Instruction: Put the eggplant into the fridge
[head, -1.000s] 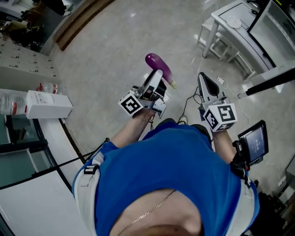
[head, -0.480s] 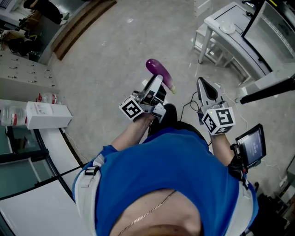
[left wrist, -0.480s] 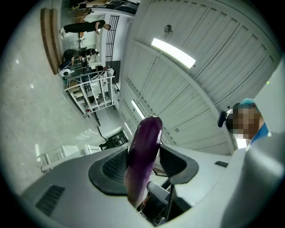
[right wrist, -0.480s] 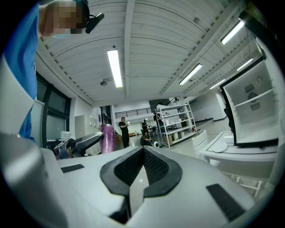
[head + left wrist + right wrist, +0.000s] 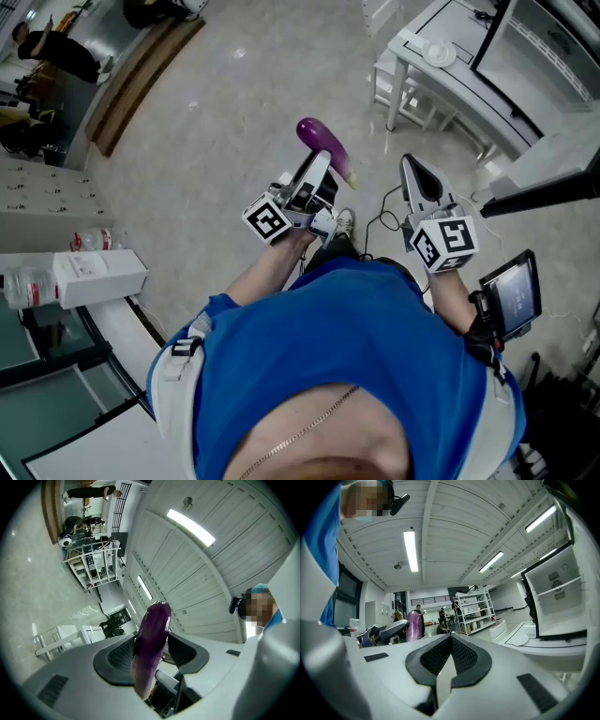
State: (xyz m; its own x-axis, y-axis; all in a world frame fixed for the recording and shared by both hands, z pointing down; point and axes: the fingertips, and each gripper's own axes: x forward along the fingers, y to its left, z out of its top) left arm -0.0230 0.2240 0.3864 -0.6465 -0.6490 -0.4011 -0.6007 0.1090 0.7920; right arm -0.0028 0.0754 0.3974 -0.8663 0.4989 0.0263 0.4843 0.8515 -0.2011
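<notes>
The purple eggplant [image 5: 323, 145] sticks up and forward out of my left gripper [image 5: 321, 169], which is shut on its lower part and carried in front of the person's chest over the floor. In the left gripper view the eggplant [image 5: 151, 644] stands between the two dark pads [image 5: 119, 656], tip tilted upward. My right gripper [image 5: 413, 167] is held beside it on the right, apart from it, shut and empty; its pads [image 5: 461, 656] meet. From the right gripper view the eggplant [image 5: 414, 625] shows at left, and the open white fridge door [image 5: 558, 597] with inner shelves at right.
A white table [image 5: 469, 75] with a small plate stands ahead on the right. At the left is a counter with a white box [image 5: 98, 277] and a bottle. A tablet [image 5: 514, 295] hangs at the right hip. A cable lies on the floor [image 5: 216, 112] ahead. Metal shelving [image 5: 473, 611] and people stand far off.
The person has walked on across the floor: the white table has slid left and nearer in the head view, the box and counter lower. Both grippers keep their grip and spacing.
</notes>
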